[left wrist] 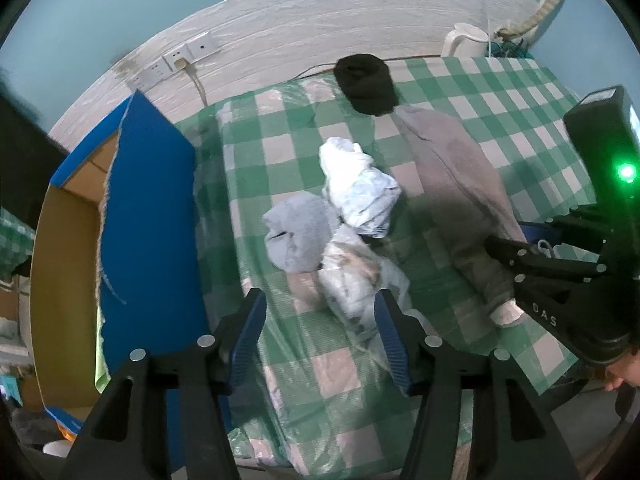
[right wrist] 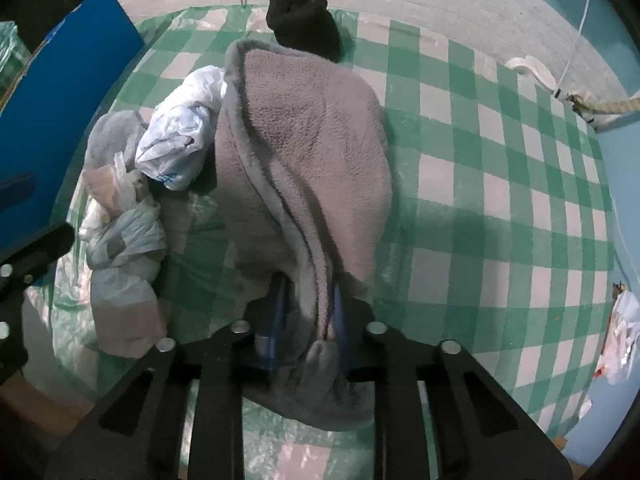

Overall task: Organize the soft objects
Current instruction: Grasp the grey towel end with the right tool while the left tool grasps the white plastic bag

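Right tongs' black plastic body (left wrist: 560, 296): pale raised letters "O A S" on the side facing the left wrist camera.
White crumpled plastic bag (right wrist: 176, 140): blue print near its lower edge, too blurred to read.
Elsewhere: no readable text, number or sign.

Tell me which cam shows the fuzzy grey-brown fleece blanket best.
Right wrist view: the fuzzy grey-brown fleece blanket fills the centre, its near edge pinched in the right gripper. Left wrist view shows it only as a narrow strip, partly behind that gripper.
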`<action>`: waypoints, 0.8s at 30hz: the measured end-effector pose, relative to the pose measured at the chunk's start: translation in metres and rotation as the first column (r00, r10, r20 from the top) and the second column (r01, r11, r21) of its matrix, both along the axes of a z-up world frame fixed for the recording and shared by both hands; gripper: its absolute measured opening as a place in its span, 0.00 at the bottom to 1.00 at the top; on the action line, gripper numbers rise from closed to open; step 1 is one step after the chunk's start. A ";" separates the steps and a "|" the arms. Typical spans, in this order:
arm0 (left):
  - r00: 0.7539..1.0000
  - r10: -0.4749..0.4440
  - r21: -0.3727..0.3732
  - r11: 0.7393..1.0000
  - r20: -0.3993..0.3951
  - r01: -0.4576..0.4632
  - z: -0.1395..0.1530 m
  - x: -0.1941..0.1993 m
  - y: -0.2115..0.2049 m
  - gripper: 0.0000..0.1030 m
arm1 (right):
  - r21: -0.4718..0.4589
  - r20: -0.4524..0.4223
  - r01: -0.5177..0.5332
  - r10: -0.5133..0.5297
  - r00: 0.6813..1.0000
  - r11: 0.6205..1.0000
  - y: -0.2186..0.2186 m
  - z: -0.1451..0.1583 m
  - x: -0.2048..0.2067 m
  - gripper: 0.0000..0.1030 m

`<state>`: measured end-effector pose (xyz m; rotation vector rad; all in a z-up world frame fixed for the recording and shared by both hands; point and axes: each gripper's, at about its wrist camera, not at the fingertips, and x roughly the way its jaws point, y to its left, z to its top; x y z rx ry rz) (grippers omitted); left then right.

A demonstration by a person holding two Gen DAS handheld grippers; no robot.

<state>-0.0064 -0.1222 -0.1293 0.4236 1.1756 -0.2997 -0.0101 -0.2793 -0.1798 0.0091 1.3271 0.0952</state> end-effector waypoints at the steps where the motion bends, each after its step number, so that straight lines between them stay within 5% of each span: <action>1: 1.000 -0.006 0.005 1.000 -0.001 0.006 -0.001 -0.001 -0.003 0.61 | 0.004 0.007 0.001 -0.001 1.000 1.000 -0.003 0.001 0.000 0.14; 24: 0.994 -0.015 0.074 0.997 -0.108 0.023 -0.050 0.013 -0.037 0.66 | 0.045 0.141 0.043 -0.049 0.989 0.998 -0.021 0.050 -0.027 0.13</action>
